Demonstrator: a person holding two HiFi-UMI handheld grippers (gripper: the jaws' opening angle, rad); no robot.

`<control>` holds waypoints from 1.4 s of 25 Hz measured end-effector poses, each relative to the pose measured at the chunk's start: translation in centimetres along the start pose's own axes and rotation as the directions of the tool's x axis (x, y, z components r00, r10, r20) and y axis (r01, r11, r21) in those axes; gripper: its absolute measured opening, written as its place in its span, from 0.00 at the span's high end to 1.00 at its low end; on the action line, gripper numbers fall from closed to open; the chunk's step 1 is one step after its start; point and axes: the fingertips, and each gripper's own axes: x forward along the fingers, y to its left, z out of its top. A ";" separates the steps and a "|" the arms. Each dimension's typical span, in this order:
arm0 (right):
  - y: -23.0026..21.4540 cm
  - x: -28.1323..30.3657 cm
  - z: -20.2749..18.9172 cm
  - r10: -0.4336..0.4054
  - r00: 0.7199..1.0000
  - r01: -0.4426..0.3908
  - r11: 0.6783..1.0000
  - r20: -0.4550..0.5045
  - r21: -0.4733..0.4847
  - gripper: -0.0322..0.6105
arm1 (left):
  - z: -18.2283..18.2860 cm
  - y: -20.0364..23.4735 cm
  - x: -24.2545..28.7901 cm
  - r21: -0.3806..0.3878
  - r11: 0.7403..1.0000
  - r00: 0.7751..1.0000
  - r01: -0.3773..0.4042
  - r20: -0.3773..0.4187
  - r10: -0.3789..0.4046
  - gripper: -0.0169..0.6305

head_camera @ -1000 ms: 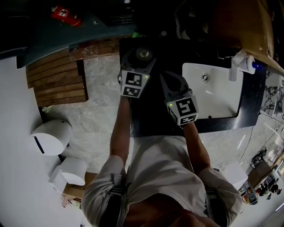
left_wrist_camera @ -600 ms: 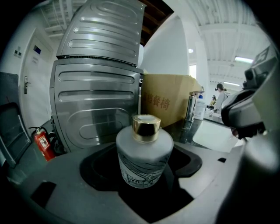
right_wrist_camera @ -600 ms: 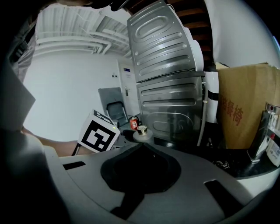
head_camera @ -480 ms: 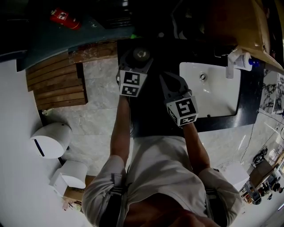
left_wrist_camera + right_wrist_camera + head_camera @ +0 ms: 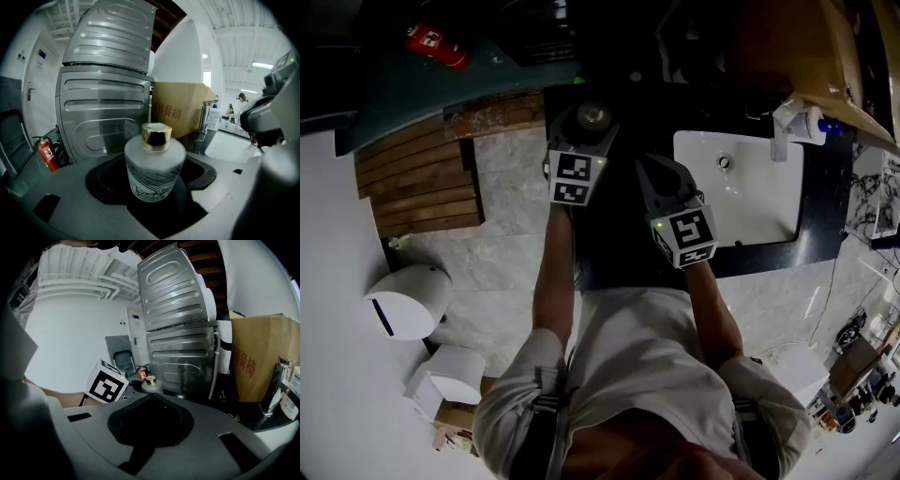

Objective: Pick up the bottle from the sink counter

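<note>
A frosted white bottle (image 5: 154,168) with a gold cap stands upright between the jaws of my left gripper (image 5: 155,190), which is shut on it. In the head view the bottle (image 5: 593,115) shows at the tip of the left gripper (image 5: 587,129), over the dark sink counter (image 5: 619,253). My right gripper (image 5: 655,174) hovers over the counter just right of it, jaws closed together with nothing between them. From the right gripper view (image 5: 152,398) the bottle (image 5: 151,382) and the left gripper's marker cube (image 5: 107,383) sit ahead to the left.
A white sink basin (image 5: 769,211) is set in the counter to the right, with a white pump bottle (image 5: 789,122) and a cardboard box (image 5: 797,47) behind it. A ribbed steel machine (image 5: 108,93) stands behind the bottle. A red fire extinguisher (image 5: 436,39) and white bins (image 5: 408,295) are on the floor at left.
Both grippers and the bottle have shifted slightly up and left in the head view, as has the sink. The grip on the bottle is unchanged.
</note>
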 end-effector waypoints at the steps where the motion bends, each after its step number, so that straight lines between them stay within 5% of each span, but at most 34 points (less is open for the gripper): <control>1: 0.0 -0.1 0.1 -0.002 1.000 0.002 1.000 0.003 -0.002 0.95 | 0.2 -0.1 -0.1 0.001 1.000 1.000 0.000 0.002 0.000 0.47; 35: -1.4 -10.4 5.7 -0.012 0.982 0.031 0.994 0.187 -0.101 0.95 | 10.7 -9.3 -11.7 0.067 0.998 0.986 0.000 0.163 -0.011 0.47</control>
